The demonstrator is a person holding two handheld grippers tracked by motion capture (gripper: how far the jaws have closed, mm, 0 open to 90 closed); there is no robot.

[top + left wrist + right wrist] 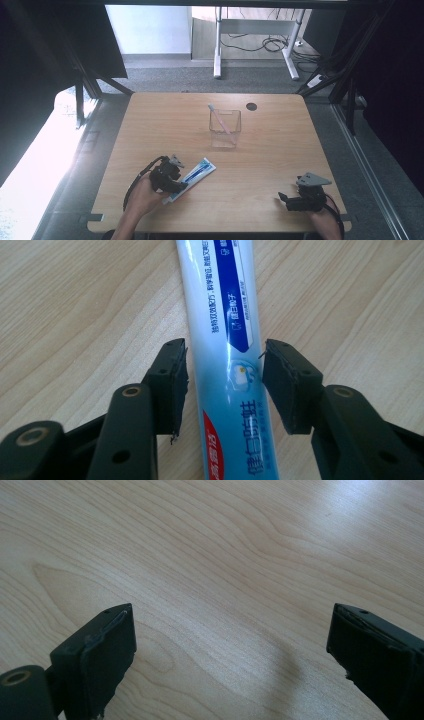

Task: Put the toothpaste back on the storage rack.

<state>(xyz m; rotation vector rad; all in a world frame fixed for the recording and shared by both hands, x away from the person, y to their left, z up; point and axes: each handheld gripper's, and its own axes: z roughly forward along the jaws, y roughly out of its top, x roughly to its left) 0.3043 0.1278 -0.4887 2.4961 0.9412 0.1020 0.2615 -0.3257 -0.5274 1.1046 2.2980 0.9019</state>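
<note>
We see the left gripper (225, 385) straddling the tube (227, 340) flat on the table (270, 165), jaws seemingly just short of touching it (hard to judge). The right gripper (230, 645) gapes wide over bare wood.

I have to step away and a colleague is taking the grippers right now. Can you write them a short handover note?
Left gripper: open, jaws on either side of the toothpaste tube, not yet closed on it.
Right gripper: open, holds nothing, over bare wood at the table near-right corner.
The tube lies flat at near left. The clear cup stands mid-table with a pink toothbrush inside.
Done: toothbrush in cup.
Left, probably: close on the tube, lift it, carry it to the cup.
</note>
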